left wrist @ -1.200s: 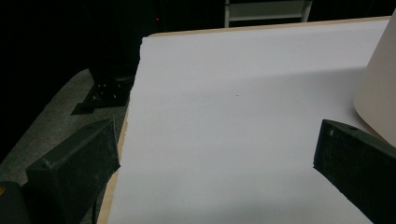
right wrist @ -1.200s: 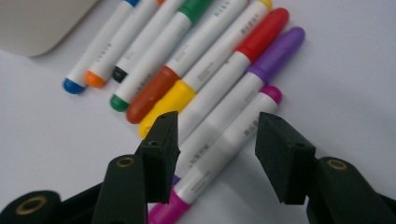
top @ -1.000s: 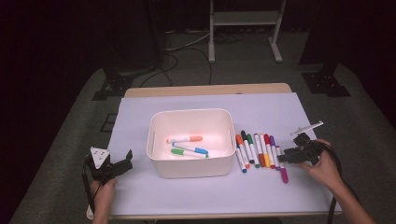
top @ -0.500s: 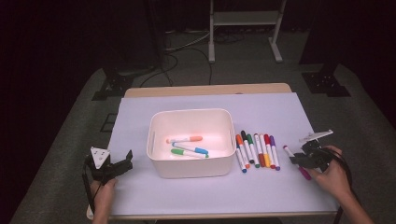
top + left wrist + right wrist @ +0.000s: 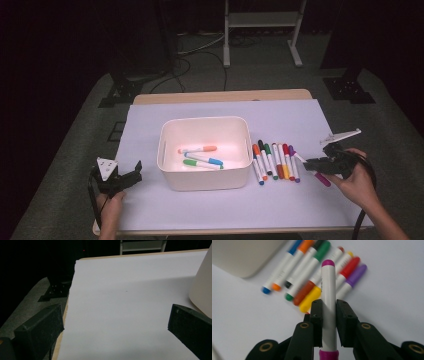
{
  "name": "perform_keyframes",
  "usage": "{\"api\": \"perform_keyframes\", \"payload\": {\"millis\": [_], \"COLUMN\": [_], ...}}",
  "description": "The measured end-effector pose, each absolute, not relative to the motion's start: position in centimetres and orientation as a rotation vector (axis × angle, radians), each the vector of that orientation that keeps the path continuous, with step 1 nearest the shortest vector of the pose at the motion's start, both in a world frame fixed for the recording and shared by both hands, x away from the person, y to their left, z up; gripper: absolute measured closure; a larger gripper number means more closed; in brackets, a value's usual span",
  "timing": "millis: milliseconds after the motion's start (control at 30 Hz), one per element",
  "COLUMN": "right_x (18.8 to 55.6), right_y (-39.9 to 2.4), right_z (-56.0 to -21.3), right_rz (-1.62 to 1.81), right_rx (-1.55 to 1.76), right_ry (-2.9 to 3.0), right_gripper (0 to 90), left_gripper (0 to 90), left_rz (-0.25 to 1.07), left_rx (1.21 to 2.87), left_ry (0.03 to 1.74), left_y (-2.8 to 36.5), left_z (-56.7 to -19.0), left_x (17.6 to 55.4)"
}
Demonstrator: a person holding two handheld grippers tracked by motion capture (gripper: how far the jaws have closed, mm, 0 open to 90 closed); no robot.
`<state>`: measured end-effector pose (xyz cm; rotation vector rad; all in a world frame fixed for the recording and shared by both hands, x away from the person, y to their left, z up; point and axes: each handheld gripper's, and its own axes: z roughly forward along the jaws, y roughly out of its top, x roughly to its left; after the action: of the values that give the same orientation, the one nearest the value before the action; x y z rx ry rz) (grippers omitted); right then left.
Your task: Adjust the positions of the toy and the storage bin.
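Observation:
My right gripper [image 5: 318, 164] [image 5: 329, 305] is shut on a white marker with magenta ends [image 5: 324, 180] [image 5: 328, 282], held across its middle just above the table, right of a row of several coloured markers [image 5: 275, 162] [image 5: 312, 277]. Its jaws have just been closing on that marker. A white box [image 5: 205, 122] stands at the table's centre with an orange, a green and a blue marker [image 5: 200, 156] inside. My left gripper [image 5: 131, 176] [image 5: 115, 325] rests open near the front left corner, nothing between its jaws, and the box wall [image 5: 202, 290] shows at its right.
The white table sheet [image 5: 280, 115] ends at a wooden edge [image 5: 220, 95]. Beyond it are a dark floor, cables and a metal stand [image 5: 262, 20]. The left table edge [image 5: 67, 305] lies close to my left gripper.
My right gripper closed on the magenta marker at the right end of the row, drew it away to the right and lifted it a little. The left gripper stayed put.

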<state>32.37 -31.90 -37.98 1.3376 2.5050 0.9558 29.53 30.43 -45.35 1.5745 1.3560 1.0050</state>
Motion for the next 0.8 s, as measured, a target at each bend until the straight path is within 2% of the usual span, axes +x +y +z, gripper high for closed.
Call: {"api": "perform_keyframes", "payload": {"millis": [467,800], "right_x": [32.1,32.9], "right_y": [-25.1,-19.2], "right_z": [-28.7,-25.8], "right_rz": [1.193,1.188], "right_rx": [1.028,0.825], "right_ry": [2.631,2.741], "right_gripper": [75.6,75.5], "left_gripper": [0.0,0.0], "left_rz": [1.002,0.999], "left_rx": [1.577,1.573], "left_ry": [1.354,1.353], "left_y": [30.5,30.5], "left_z": [-45.3,-45.3], "left_x": [29.5,29.5]}}
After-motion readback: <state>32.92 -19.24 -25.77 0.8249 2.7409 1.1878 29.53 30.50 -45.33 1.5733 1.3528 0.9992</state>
